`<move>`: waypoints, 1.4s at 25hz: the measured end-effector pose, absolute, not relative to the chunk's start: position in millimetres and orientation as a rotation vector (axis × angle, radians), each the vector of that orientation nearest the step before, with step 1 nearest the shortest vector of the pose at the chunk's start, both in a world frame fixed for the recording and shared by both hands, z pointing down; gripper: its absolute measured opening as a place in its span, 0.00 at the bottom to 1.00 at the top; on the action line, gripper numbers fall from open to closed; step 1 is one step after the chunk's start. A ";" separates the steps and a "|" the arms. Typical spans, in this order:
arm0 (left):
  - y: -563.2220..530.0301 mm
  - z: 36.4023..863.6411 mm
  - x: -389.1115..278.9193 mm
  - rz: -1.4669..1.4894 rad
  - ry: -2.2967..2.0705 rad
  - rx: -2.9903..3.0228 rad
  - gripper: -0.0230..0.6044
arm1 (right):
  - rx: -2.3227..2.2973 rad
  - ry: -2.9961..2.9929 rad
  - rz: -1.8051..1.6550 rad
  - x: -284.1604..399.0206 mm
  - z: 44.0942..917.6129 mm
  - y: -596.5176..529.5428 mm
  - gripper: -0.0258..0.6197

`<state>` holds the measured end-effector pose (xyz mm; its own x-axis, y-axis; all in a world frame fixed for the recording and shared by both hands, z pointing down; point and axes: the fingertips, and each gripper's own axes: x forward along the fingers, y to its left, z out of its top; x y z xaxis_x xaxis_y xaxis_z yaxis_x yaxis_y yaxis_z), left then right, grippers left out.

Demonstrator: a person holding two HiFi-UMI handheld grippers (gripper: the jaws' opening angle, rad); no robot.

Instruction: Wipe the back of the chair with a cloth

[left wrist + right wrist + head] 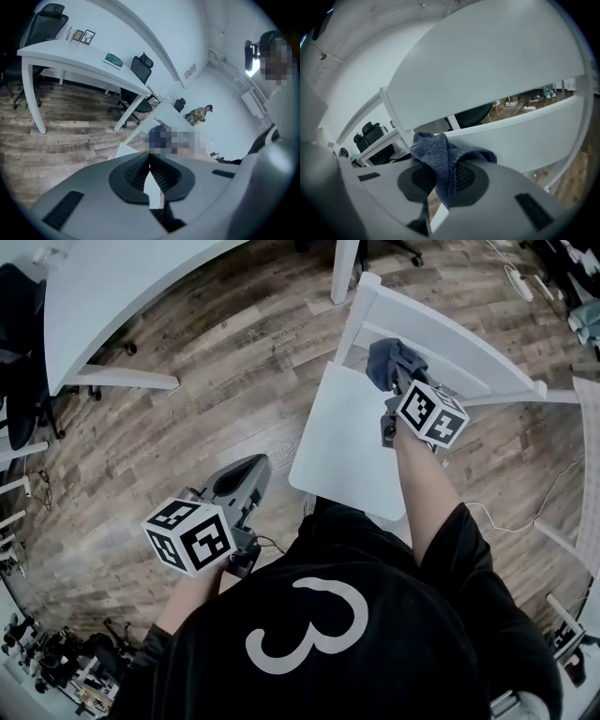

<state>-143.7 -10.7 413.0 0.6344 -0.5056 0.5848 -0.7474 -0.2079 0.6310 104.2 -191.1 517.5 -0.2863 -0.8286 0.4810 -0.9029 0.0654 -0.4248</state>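
- We see the right gripper point(443, 177) with its jaws pressed together on a dark blue knitted cloth point(440, 157); the fabric bunches up above the pads and a fold hangs down between them.
- The cloth sits at the lower rail point(520, 140) of the backrest of the white wooden chair point(349, 442), at the rear edge of the seat. We cannot tell whether cloth and rail touch.
- The broad upper slat point(487, 70) of the backrest fills the space above the cloth in the right gripper view.
- The left gripper point(150, 174) has its jaws closed tip to tip with nothing between them. It hangs over the wood-plank floor point(234, 362), well apart from the chair, to the left of the seat.
- A white table point(122, 287) stands at the far left.
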 end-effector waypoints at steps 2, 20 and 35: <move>-12.0 412.2 -136.0 0.318 -0.981 1.882 0.06 | 1.834 -2.193 1.026 117.7 517.0 -186.5 0.11; -21.2 413.9 -43.0 0.421 -0.790 1.981 0.06 | 2.126 -1.984 1.094 256.0 521.3 -131.5 0.11; -48.3 411.1 24.2 0.485 -0.676 2.028 0.06 | 2.225 -1.979 1.248 300.3 517.5 -112.7 0.11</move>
<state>24.2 -48.3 411.1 0.7722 -0.2714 0.5745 -0.6312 -0.4312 0.6447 300.3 -112.7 517.5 -0.0483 -0.8766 0.4788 -0.8095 -0.2465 -0.5328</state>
